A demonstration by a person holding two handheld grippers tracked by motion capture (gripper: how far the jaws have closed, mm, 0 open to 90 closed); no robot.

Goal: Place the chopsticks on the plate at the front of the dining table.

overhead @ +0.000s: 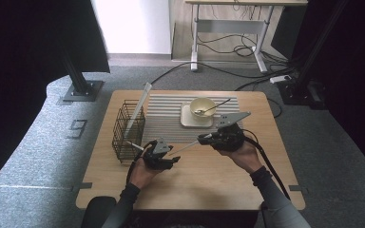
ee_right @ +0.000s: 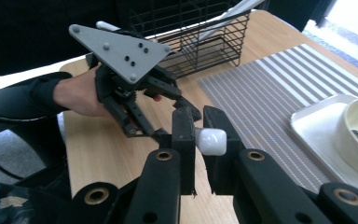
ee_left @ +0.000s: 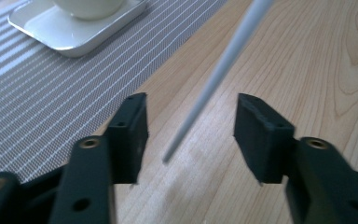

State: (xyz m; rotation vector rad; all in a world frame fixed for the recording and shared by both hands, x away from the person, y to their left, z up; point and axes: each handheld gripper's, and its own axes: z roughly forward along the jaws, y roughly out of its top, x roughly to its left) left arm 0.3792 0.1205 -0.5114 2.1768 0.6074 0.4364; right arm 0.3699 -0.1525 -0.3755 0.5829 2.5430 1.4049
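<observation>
A thin white stick slants between the two grippers above the wooden table. My right gripper is shut on the stick's thick rounded end; from above, this gripper is at mid-table. The stick tapers to a thin tip that lies between the jaws of my left gripper. Those jaws stand apart on either side of the tip without touching it. From above, the left gripper sits beside the black wire basket.
A long white utensil leans in the basket. A cream bowl with a spoon stands on a small white tray on the striped placemat. A desk and floor cables lie beyond the table.
</observation>
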